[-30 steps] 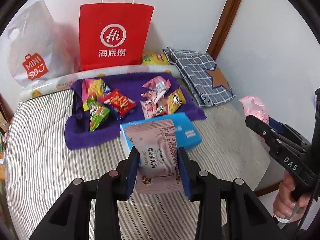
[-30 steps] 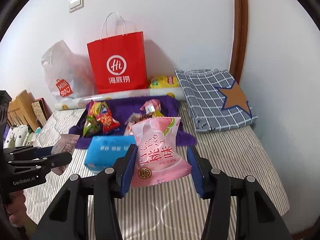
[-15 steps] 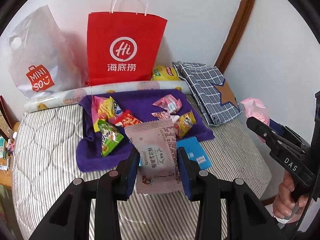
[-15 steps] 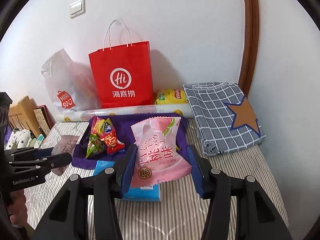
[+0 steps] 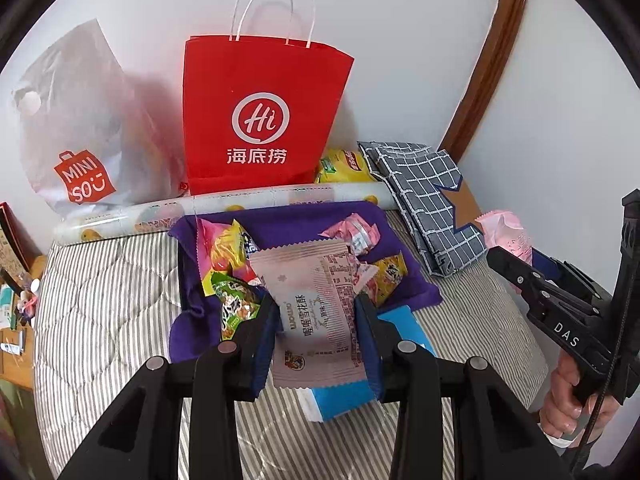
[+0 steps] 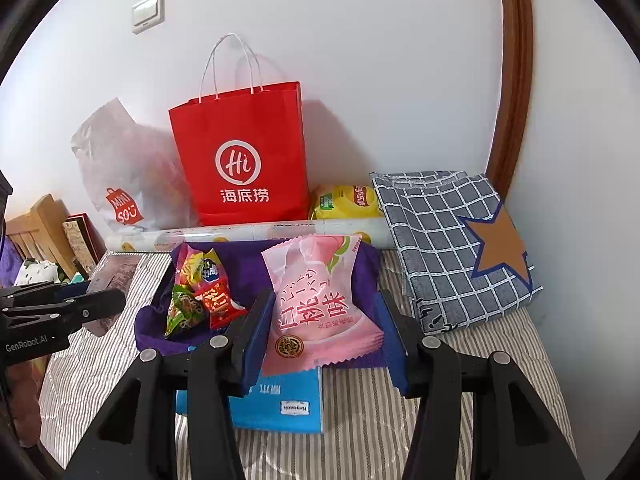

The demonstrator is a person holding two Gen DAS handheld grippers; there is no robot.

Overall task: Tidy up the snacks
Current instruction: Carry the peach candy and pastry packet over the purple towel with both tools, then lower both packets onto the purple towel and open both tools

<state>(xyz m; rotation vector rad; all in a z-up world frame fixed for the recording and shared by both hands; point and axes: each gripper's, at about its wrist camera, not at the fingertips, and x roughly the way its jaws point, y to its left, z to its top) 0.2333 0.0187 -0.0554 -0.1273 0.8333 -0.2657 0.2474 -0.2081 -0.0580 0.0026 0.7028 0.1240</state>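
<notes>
- Left wrist view: the left gripper [image 5: 316, 334] has its fingers closed on the lower half of a pale pink wafer packet [image 5: 316, 300], held upright over the near edge of the purple cloth [image 5: 288, 232] on the bed [image 5: 100, 300].
- The red paper bag [image 5: 264, 120] stands open-topped against the wall behind the cloth, and judging by the task it looks the likely place for the packet. To do this well, lift the packet above the bag's rim, centre it between the handles, and only then loosen the fingers, so that the light packet drops in rather than catching on the edge.
- Hard to make out here: the loose snacks [image 5: 228, 264] on the cloth are partly covered by the held packet, and the blue box [image 5: 400, 324] is mostly hidden under the fingers. The bag's inside cannot be seen.
- Right wrist view: the right gripper [image 6: 320, 332] has its fingers closed on the sides of a pink peach-flavour packet [image 6: 316, 300], held above the blue box [image 6: 280, 400] and the front of the purple cloth [image 6: 248, 256].
- Keep this hand clear and level while the other goes first; two grippers over one narrow bag mouth risk knocking the red paper bag [image 6: 240, 152] over.
- Hidden here: the pink packet blocks the middle of the cloth, so any snacks behind it cannot be counted. The left gripper [image 6: 100, 304] shows only at the edge, and the packet it holds is mostly cut off.
</notes>
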